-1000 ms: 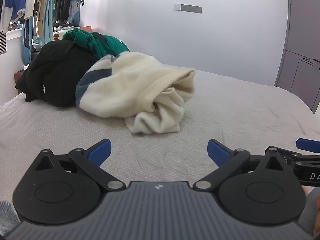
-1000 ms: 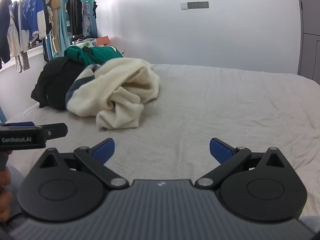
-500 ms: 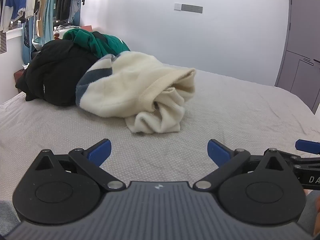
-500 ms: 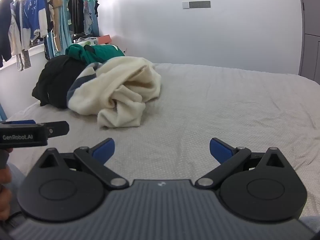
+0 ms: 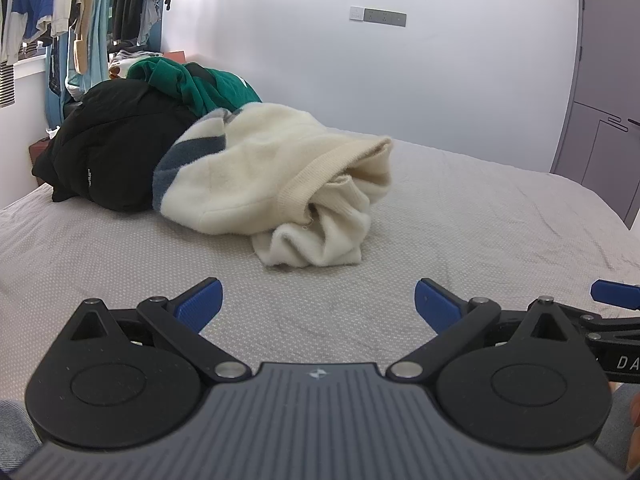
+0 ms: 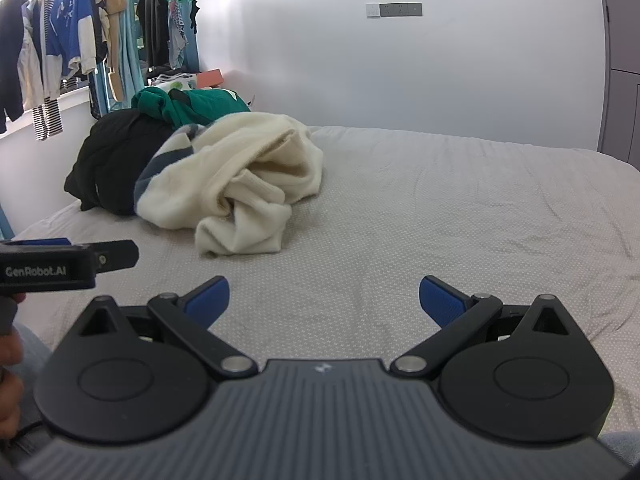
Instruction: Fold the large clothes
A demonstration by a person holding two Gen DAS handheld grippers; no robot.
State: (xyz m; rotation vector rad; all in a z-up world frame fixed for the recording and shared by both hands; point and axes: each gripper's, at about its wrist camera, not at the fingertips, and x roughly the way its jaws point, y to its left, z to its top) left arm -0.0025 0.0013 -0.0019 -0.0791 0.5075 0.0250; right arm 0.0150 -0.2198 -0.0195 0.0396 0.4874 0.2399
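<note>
A crumpled cream sweater with a grey-blue band lies on the bed, ahead of both grippers; it also shows in the right wrist view. Behind it lie a black garment and a green garment. My left gripper is open and empty, low over the sheet short of the sweater. My right gripper is open and empty, beside the left one; its blue fingertip shows at the right of the left wrist view.
Clothes hang on a rail at the far left by the window. A white wall with a switch plate is behind the bed. A grey wardrobe door stands at the right. The bed sheet stretches right of the pile.
Both grippers have crept slightly forward toward the sweater. Both stay open and empty.
</note>
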